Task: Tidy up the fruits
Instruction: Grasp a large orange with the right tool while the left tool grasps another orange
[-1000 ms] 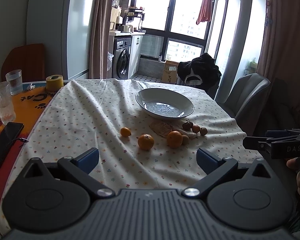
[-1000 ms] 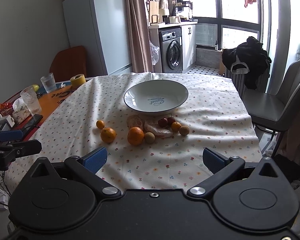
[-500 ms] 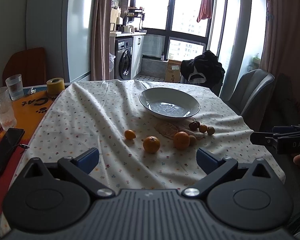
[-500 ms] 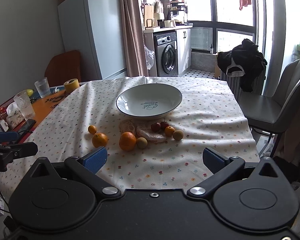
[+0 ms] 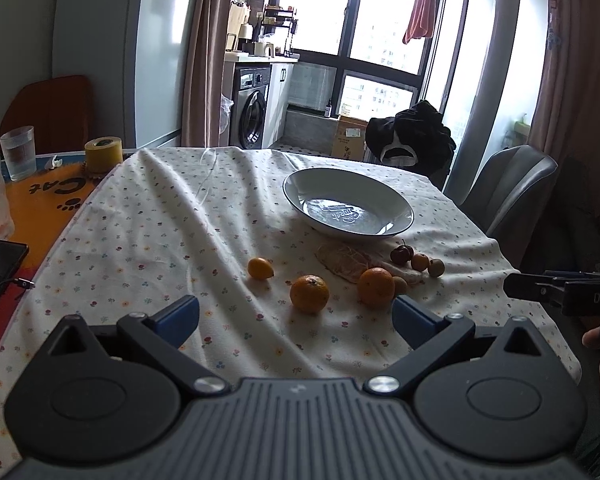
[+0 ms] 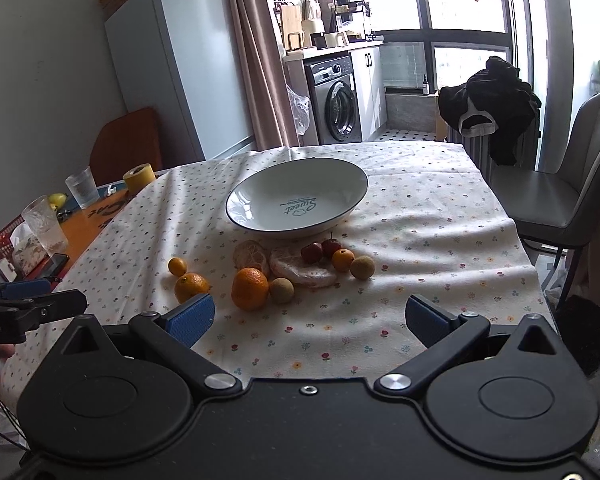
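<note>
On the cloth-covered counter point(image 6: 440, 216), fruits point(image 6: 249, 288) lying loose just before the empty plate point(image 6: 260, 216), nothing yet sorted, left gripper point(image 5: 296, 314) and right gripper point(image 6: 308, 316) hovering spread wide, holding nothing.

Bare tablecloth point(image 6: 400, 240) lies open right of the bowl point(image 6: 236, 200), while clustered fruit point(image 6: 250, 288) blocks its near rim.
</note>
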The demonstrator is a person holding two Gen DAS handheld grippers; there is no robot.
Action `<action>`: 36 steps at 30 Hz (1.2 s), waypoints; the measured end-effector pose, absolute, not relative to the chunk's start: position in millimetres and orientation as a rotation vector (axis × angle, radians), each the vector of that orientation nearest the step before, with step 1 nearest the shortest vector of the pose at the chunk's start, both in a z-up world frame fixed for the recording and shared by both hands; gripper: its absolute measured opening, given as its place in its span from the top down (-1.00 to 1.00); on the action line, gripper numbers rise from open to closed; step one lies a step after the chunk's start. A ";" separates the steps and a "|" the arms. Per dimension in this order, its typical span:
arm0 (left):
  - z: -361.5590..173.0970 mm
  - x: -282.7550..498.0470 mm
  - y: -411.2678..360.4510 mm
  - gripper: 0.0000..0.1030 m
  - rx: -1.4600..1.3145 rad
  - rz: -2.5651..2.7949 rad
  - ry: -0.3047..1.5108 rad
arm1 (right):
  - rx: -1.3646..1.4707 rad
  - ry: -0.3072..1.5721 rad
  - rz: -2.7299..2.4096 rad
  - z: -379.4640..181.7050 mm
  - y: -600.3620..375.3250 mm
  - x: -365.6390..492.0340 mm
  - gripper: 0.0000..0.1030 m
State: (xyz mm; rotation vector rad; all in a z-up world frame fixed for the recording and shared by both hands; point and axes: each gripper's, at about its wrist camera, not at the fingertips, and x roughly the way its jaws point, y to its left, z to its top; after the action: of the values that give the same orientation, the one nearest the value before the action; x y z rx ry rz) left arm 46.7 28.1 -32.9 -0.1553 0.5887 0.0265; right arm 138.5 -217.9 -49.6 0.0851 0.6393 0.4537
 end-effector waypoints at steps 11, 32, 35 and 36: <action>-48.8 71.6 34.0 -0.80 -0.172 0.011 0.584 | 0.124 0.680 0.513 -71.1 -204.3 160.2 -0.73; -81.1 123.9 33.6 -0.25 -0.167 -0.043 0.661 | 0.150 0.769 0.633 -101.4 -165.5 197.8 0.11; -84.9 128.3 33.8 -0.19 -0.172 -0.047 0.670 | 0.157 0.791 0.646 -105.2 -159.4 203.2 0.18; -86.0 130.3 33.9 -0.19 -0.171 -0.049 0.674 | 0.156 0.796 0.649 -106.3 -157.5 204.7 0.19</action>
State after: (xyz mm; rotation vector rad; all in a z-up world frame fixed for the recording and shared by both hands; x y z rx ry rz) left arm 130.3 33.9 -86.0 -0.1715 0.6739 -0.0493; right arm 204.7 -157.5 -106.3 0.1562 0.7959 0.6487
